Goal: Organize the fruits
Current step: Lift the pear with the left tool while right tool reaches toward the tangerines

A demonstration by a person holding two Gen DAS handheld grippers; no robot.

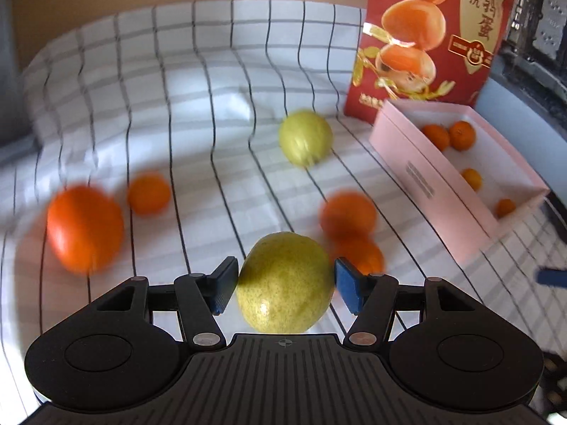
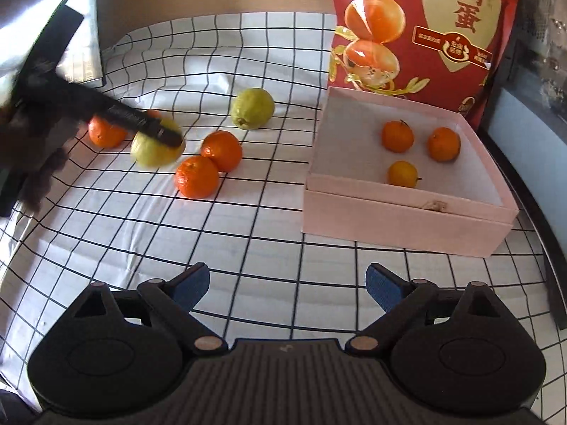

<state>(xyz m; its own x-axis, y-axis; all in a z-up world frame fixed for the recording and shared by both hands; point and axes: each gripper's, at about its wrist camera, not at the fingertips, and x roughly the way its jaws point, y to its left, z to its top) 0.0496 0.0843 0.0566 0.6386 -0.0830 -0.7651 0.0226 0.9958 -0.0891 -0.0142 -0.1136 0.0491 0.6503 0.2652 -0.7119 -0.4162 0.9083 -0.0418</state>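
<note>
My left gripper [image 1: 285, 283] is shut on a yellow-green guava [image 1: 283, 283], its blue pads [image 1: 223, 287] pressed on both sides; in the right wrist view the same guava [image 2: 152, 150] sits in that gripper [image 2: 156, 131] at the left. A second guava [image 1: 305, 138] [image 2: 252, 108] lies farther back on the cloth. Several oranges [image 1: 85, 228] [image 2: 196, 176] lie on the cloth around it. A pink box [image 2: 407, 209] [image 1: 425, 177] at the right holds several small oranges [image 2: 397, 136]. My right gripper [image 2: 287, 287] is open and empty above the cloth near the front.
A white cloth with a black grid [image 2: 248, 233] covers the surface. A tall red printed bag [image 2: 425, 28] [image 1: 432, 35] stands behind the pink box. A dark edge [image 2: 531, 191] runs along the right side.
</note>
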